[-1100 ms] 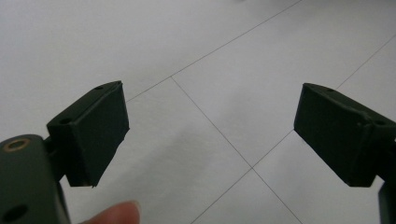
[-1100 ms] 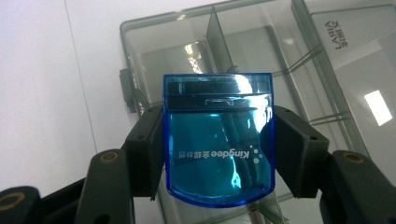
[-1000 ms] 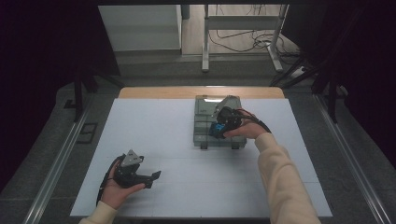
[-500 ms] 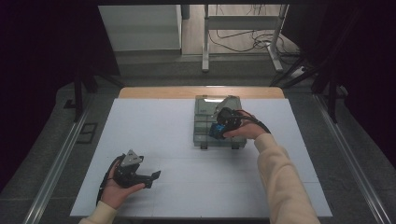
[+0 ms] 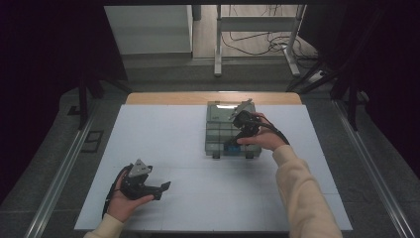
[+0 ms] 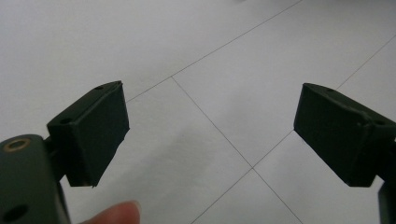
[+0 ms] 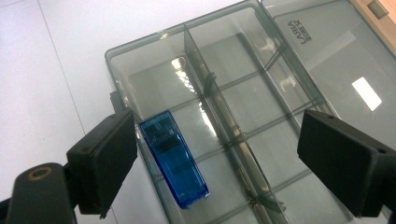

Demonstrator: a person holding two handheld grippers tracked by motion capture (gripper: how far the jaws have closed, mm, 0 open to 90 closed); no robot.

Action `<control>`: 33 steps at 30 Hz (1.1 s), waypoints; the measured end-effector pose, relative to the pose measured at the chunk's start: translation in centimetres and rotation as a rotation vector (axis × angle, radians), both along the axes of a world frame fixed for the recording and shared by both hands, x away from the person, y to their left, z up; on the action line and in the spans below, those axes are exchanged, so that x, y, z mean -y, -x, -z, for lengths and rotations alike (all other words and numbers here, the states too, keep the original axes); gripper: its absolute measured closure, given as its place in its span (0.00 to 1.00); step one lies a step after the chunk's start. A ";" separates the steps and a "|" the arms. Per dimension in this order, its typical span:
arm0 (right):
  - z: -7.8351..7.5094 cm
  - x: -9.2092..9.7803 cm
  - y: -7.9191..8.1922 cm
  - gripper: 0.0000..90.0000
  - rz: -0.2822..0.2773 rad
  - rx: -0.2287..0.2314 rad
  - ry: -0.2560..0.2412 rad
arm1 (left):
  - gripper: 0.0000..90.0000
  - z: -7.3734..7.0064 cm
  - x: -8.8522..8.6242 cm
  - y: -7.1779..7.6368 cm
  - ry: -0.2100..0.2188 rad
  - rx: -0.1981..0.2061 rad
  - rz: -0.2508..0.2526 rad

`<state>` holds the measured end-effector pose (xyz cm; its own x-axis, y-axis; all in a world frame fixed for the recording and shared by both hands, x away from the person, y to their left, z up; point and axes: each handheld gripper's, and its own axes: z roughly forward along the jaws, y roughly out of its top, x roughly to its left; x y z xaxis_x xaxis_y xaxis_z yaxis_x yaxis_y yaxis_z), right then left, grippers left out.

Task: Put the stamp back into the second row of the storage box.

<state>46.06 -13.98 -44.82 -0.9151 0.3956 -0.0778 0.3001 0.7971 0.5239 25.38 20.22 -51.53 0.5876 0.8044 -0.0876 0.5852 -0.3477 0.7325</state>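
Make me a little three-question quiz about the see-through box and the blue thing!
1. True or false: the right gripper is open.
2. Where does the blue stick lie?
A. inside the clear box
B. on the white table
C. in the left gripper
3. Fill in: the left gripper holds ____.

Key: 1 true; 2 A; 3 nothing.

White table top (image 5: 163, 134) with thin seam lines crossing it and a wooden strip along its far edge. Upper part of the frame: a metal stand (image 5: 218, 44) with cables (image 5: 257, 42) tangled on the floor.
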 end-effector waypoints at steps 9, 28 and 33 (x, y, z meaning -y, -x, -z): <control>-1.0 0.7 1.4 0.16 0.051 0.034 -0.078 | 0.12 0.0 0.0 0.0 0.000 0.002 -0.004; -1.8 5.5 9.1 0.19 0.197 0.067 -0.191 | 0.12 0.0 -0.1 0.2 -0.002 0.005 -0.005; -0.7 9.1 11.9 0.19 0.280 0.066 -0.208 | 0.12 0.0 0.0 0.1 -0.001 0.006 -0.007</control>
<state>34.14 -23.03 -44.14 -0.7646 0.6440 -0.0246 0.4521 0.5631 0.6918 25.23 20.27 -51.49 0.5827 0.8084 -0.0834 0.5831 -0.3444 0.7357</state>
